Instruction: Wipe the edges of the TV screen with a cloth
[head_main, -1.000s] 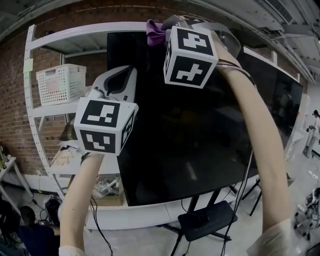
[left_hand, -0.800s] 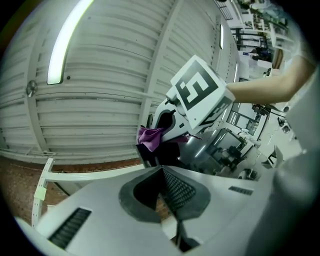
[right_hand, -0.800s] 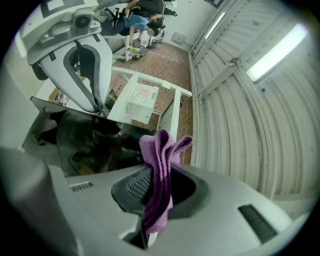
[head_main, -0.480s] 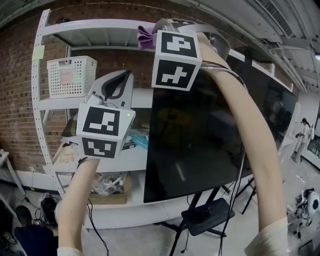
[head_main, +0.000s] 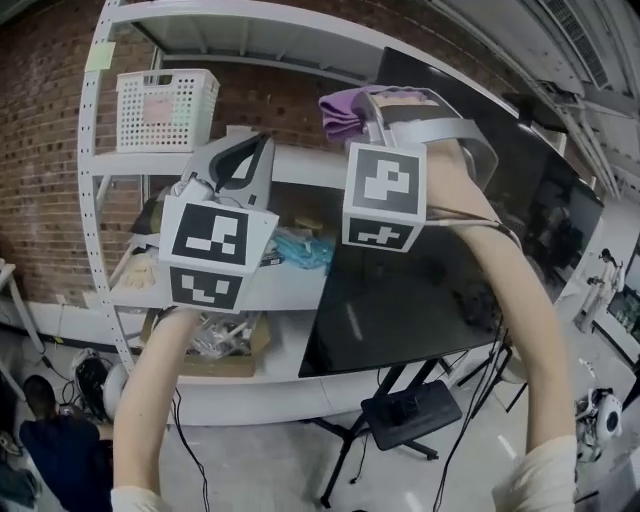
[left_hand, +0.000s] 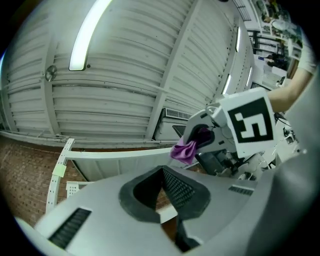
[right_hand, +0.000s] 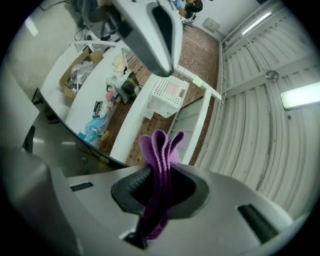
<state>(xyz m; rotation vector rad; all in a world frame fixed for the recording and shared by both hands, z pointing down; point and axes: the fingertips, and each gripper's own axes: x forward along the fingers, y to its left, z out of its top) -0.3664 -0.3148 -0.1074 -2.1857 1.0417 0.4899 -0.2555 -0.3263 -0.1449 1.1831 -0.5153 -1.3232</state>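
— State of the right claw (right_hand: 159, 187)?
— Clenched on the cloth (right_hand: 161, 150). Pinched low in the folds, three purple lobes standing up past the tips.
— Soft stuff?
— Looks so: thin, light, floppy, no threat to glass. Likely to bunch up or slip out under hard rubbing. Best gripped deep in the bundle, as here, with plenty left free to drag along the frame.
— Where against the TV (head_main: 420, 290)?
— Up near the top left corner, just beside the left edge. Touching or not, impossible to say from either view.
— And the left claw (left_hand: 162, 172)?
— Closed tip to tip, nothing between. Held a little lower and off to the left, in front of the shelves (head_main: 310, 168), apart from the screen.
— Further out?
— White basket (head_main: 165, 105) on an upper shelf, a blue bundle (head_main: 300, 250) and odds and ends lower down, brick wall (head_main: 40, 180) behind.
— Any care needed?
— Light pressure only. Screen probably fragile, and perched on a thin-legged stand (head_main: 405, 430).
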